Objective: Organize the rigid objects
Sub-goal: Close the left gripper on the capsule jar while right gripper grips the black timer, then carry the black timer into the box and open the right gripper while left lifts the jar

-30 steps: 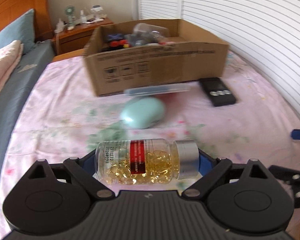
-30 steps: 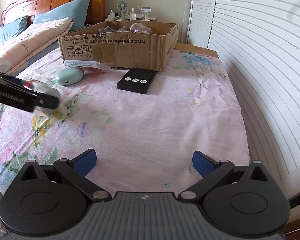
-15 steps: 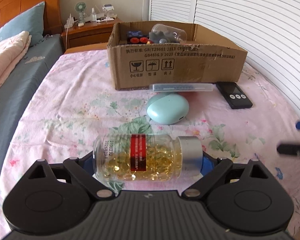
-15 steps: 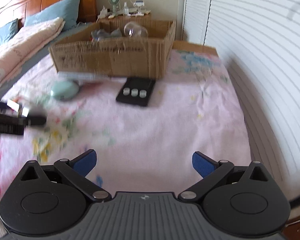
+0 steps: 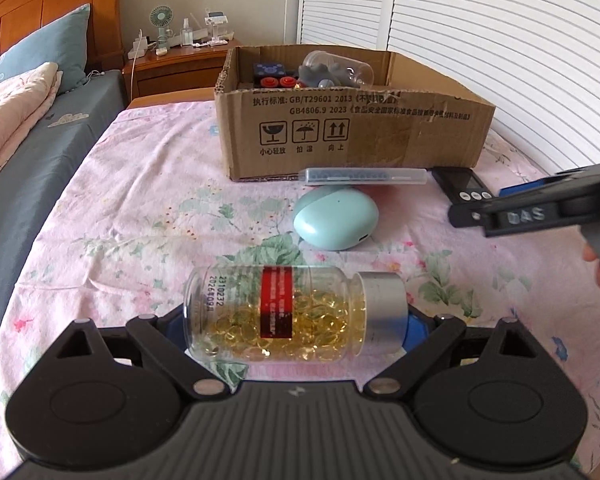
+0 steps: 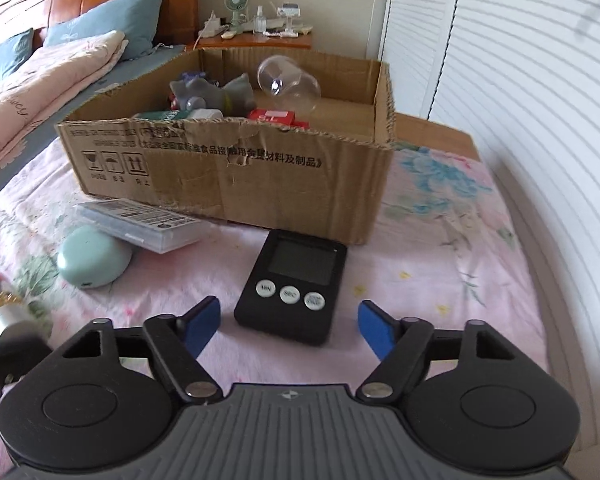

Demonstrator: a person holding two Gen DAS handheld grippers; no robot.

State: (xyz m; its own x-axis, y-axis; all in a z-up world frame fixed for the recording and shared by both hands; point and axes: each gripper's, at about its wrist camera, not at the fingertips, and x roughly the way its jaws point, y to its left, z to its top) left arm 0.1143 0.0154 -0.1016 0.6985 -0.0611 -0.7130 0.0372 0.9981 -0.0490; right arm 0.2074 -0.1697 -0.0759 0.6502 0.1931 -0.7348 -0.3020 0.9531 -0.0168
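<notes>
A clear bottle of golden capsules [image 5: 276, 312] with a silver cap lies crosswise in my left gripper [image 5: 296, 322], which is shut on its base and cap above the bed. My right gripper [image 6: 288, 328] hangs over the near end of a black timer [image 6: 294, 284] lying flat on the sheet. Its jaws are closing, and the blue pads [image 6: 204, 326] stand clear of the timer's sides. The right gripper [image 5: 496, 204] also shows at the right edge of the left wrist view, by the timer [image 5: 462, 186]. The bottle's cap [image 6: 4, 312] shows at far left.
An open cardboard box [image 6: 228, 160] holds a clear jar, a grey toy and other items. In front of it lie a mint-green case [image 5: 336, 216] and a flat clear plastic box [image 5: 364, 176]. Pillows and a nightstand are at the back left, louvred doors on the right.
My right gripper has moved forward to the timer and its jaws have narrowed. It has come into the left wrist view from the right. The left gripper still holds the bottle.
</notes>
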